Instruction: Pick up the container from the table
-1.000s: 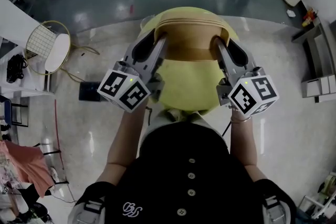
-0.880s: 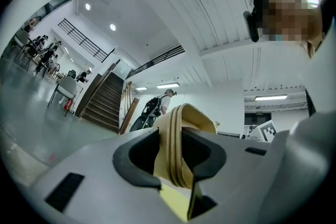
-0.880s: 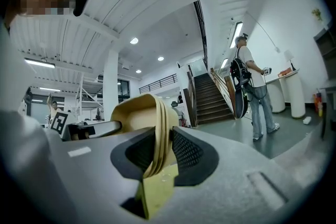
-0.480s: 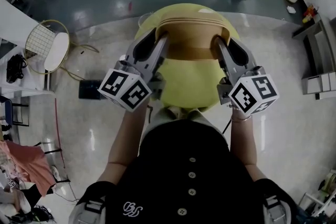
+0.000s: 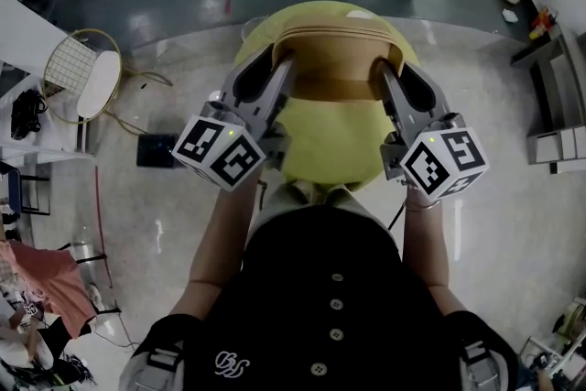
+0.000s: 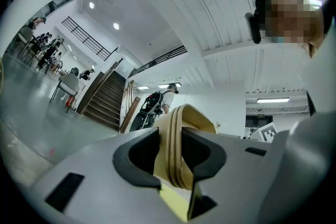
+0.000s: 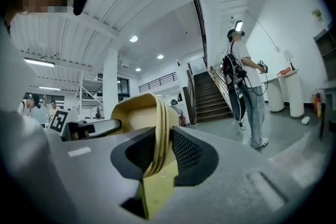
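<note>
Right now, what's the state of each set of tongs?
Left tongs: shut on the rim of the tan container.
Right tongs: shut on the opposite rim of the same container.

Container (image 5: 331,59) sits between left tool (image 5: 277,73), at its left rim, and right tool (image 5: 385,76), at its right rim. Counter (image 5: 330,142) lies beneath it. Wire chair (image 5: 84,87) stands on the floor (image 5: 146,224), far left.

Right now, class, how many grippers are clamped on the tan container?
2. The left gripper clamps the left rim of the container; the right gripper clamps its right rim. No other gripper is in view.
</note>
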`<state>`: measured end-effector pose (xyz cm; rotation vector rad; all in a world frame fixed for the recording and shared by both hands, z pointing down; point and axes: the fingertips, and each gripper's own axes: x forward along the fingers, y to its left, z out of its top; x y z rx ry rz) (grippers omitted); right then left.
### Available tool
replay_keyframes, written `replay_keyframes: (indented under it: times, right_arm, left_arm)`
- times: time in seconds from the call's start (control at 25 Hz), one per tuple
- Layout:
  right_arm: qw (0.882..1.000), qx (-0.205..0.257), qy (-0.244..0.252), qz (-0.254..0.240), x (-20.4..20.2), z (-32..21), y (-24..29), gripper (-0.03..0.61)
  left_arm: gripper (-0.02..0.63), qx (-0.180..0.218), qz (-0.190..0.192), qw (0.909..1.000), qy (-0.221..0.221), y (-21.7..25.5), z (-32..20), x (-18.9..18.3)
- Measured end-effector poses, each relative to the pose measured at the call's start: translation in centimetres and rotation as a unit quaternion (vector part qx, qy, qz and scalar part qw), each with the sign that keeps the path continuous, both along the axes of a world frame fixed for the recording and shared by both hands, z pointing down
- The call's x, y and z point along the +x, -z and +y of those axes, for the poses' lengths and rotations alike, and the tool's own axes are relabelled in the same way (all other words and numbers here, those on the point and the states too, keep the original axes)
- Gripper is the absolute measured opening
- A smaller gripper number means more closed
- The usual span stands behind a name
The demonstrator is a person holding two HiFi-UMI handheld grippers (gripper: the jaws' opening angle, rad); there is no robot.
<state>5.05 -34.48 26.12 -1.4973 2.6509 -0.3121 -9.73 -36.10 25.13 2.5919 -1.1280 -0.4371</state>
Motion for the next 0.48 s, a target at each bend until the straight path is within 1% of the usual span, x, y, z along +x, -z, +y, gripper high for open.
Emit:
replay_keyframes:
  times: [0.2, 0.48]
  right_arm:
    - [1.0, 0.001, -0.001, 0.002, 0.09, 0.3, -0.25, 0.071]
    - [1.0, -0.003, -0.003, 0.002, 0.17, 0.51, -0.37, 0.07]
  left_arm:
    - [0.11, 0.003, 0.004, 1.0, -0.001, -0.17, 0.3, 0.1]
    - [0.11, -0.005, -0.008, 1.0, -0.001, -0.17, 0.63, 0.21]
